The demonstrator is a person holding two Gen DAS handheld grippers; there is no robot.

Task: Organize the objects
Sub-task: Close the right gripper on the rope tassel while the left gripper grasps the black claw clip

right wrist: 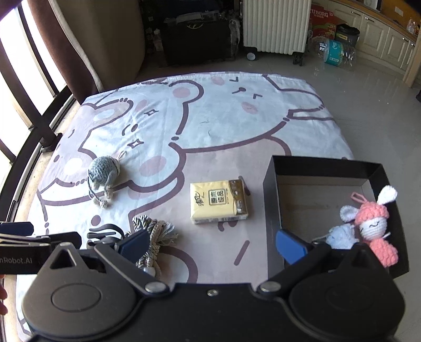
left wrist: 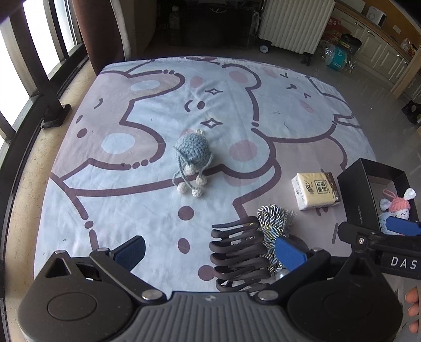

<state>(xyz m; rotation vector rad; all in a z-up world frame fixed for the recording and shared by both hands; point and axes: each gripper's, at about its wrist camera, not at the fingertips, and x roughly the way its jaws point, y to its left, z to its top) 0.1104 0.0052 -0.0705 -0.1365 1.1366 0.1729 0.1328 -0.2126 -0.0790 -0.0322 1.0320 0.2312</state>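
A black open box (right wrist: 273, 200) sits at the right of the blanket, also in the left wrist view (left wrist: 355, 194). Inside lie a pink crochet bunny (right wrist: 373, 229) and a pale blue crochet piece (right wrist: 339, 236). On the blanket lie a blue-grey crochet jellyfish (left wrist: 193, 152) (right wrist: 104, 168), a yellow tissue pack (left wrist: 314, 190) (right wrist: 218, 201), a black hair claw clip (left wrist: 236, 252) and a twisted rope tassel (left wrist: 273, 223) (right wrist: 155, 231). My left gripper (left wrist: 210, 252) is open and empty over the clip. My right gripper (right wrist: 211, 246) is open and empty, its right finger above the box's near wall.
The cartoon bear blanket (left wrist: 147, 200) covers the floor. A window frame and curtain stand at the left, a white radiator (right wrist: 275, 25) and dark cabinet at the back, kitchen cupboards at the far right. Bare tile lies right of the blanket.
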